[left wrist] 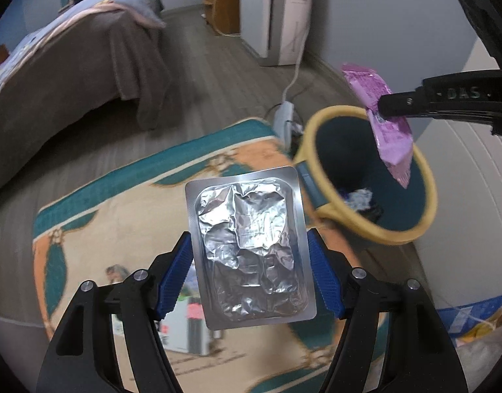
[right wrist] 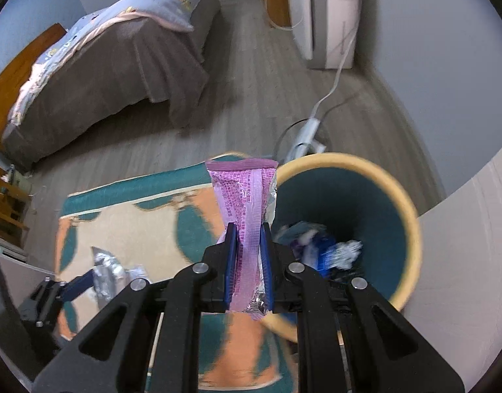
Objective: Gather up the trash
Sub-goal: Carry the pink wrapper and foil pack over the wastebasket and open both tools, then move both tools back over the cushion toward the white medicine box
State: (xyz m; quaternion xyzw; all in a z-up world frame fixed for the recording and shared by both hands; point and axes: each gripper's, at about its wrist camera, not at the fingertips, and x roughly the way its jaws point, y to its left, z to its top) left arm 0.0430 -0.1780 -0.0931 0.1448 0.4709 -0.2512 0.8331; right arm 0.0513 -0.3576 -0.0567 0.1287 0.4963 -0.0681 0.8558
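In the left wrist view my left gripper (left wrist: 248, 239) is shut on a silver foil blister pack (left wrist: 247, 242), its blue pads pressing the pack's two long edges above the rug. My right gripper (right wrist: 248, 231) is shut on a pink wrapper (right wrist: 246, 193), which stands up between its pads beside the bin's near rim. A dark teal bin with a yellow rim (right wrist: 405, 203) stands to the right, with crumpled trash (right wrist: 333, 252) at its bottom. From the left wrist, the right gripper (left wrist: 383, 106) holds the pink wrapper (left wrist: 390, 131) over the bin (left wrist: 311, 137). The left gripper (right wrist: 93, 276) and foil pack (right wrist: 106, 271) show at lower left.
A patterned teal and peach rug (left wrist: 103, 216) covers the floor beneath both grippers. A bed with a brown cover (right wrist: 103, 75) stands at the back left. A power strip and cable (right wrist: 306, 134) lie behind the bin. A white appliance (right wrist: 329, 13) stands by the far wall.
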